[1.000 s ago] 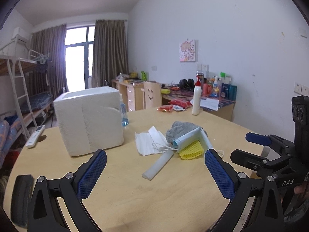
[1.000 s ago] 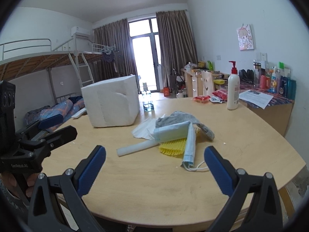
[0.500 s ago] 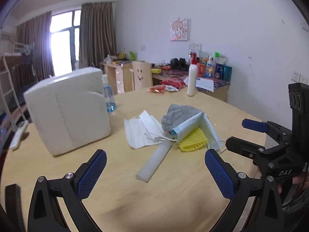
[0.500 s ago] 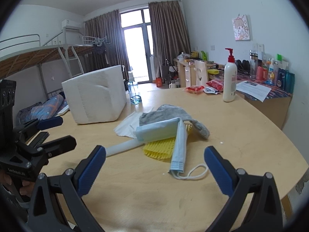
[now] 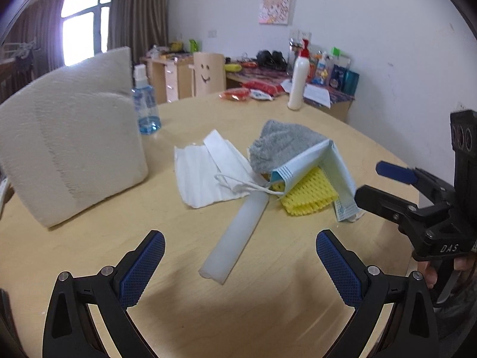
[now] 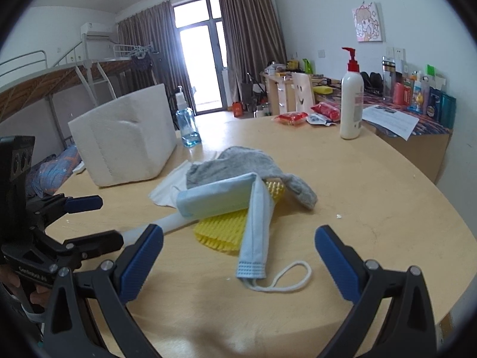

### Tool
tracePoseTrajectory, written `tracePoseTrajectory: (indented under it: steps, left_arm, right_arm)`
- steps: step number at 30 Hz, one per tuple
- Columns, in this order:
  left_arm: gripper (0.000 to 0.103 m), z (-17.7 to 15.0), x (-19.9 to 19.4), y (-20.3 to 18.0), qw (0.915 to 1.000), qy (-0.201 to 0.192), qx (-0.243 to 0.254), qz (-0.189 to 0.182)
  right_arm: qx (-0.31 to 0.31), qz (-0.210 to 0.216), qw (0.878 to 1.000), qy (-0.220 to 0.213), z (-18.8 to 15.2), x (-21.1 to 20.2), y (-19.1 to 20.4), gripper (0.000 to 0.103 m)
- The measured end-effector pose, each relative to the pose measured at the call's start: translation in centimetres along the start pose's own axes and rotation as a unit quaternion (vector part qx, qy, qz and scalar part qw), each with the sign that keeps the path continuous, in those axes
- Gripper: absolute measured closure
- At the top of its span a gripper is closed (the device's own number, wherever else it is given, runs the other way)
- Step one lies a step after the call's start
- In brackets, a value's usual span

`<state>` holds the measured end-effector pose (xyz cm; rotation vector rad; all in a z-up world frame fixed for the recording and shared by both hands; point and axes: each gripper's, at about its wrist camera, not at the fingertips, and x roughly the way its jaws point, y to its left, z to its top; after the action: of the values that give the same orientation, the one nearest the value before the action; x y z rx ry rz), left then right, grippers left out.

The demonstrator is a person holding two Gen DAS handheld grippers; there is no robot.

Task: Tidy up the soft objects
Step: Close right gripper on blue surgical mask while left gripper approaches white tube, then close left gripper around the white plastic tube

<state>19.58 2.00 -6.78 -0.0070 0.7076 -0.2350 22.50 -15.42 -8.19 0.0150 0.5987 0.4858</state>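
Right now, step in hand: you look to be at the approach, with nothing lifted yet and the soft pile untouched on the round wooden table.
Left gripper: your jaws stand wide apart and empty, low over the table, with the near end of the white foam tube lying just ahead between them.
Right gripper: likewise spread wide and holding nothing, with the blue face mask and its ear loop just in front of the fingertips.
Pile: a grey cloth sits at the back, the blue face mask is draped over a yellow bristled pad, and a white face mask lies flat to the left, its loop trailing onto the tube.
Container: a white foam box stands to the left of the pile; I judge it the likely place for the soft things, though whether it opens toward you I cannot tell from either view.
Next move, left: lower over the tube and close across its width; it should squash a little, so grip gently.
Next move, right: take the blue mask by its body, not the loop, since the loop may snag the pad beneath.
Risk: the items overlap, so lifting one may drag its neighbours.
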Motion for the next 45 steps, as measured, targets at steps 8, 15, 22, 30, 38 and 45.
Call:
tracePoseTrajectory:
  steps: [8,15,22,30,38,45]
  left_arm:
    - [0.022,0.3,3.0,0.1,0.9984,0.051,0.017,-0.02]
    - [0.04,0.2,4.2,0.7,0.9967,0.073,0.014,-0.032]
    - [0.051,-0.1,4.8,0.6,0.9951,0.092,0.022,-0.029]
    - [0.075,-0.3,4.5,1.0,0.9957,0.089,0.021,-0.013]
    - [0.076,-0.5,4.4,0.7,0.9956,0.088,0.033,-0.004]
    - [0.081,-0.5,4.2,0.9,0.9961,0.085,0.019,-0.015]
  right_arm:
    - [0.001,0.006,1.0,0.01,0.1,1.2,-0.6,0.0]
    - [0.001,0.015,0.999,0.032,0.1,2.5,-0.8,0.011]
    - [-0.011,0.008,0.999,0.048,0.3,3.1,-0.7,0.028]
    - [-0.008,-0.001,0.998,0.057,0.3,3.4,-0.7,0.058]
    - [0.007,-0.014,0.998,0.065,0.2,3.5,-1.6,0.077]
    - [0.021,-0.011,0.998,0.051,0.5,2.7,-1.8,0.084]
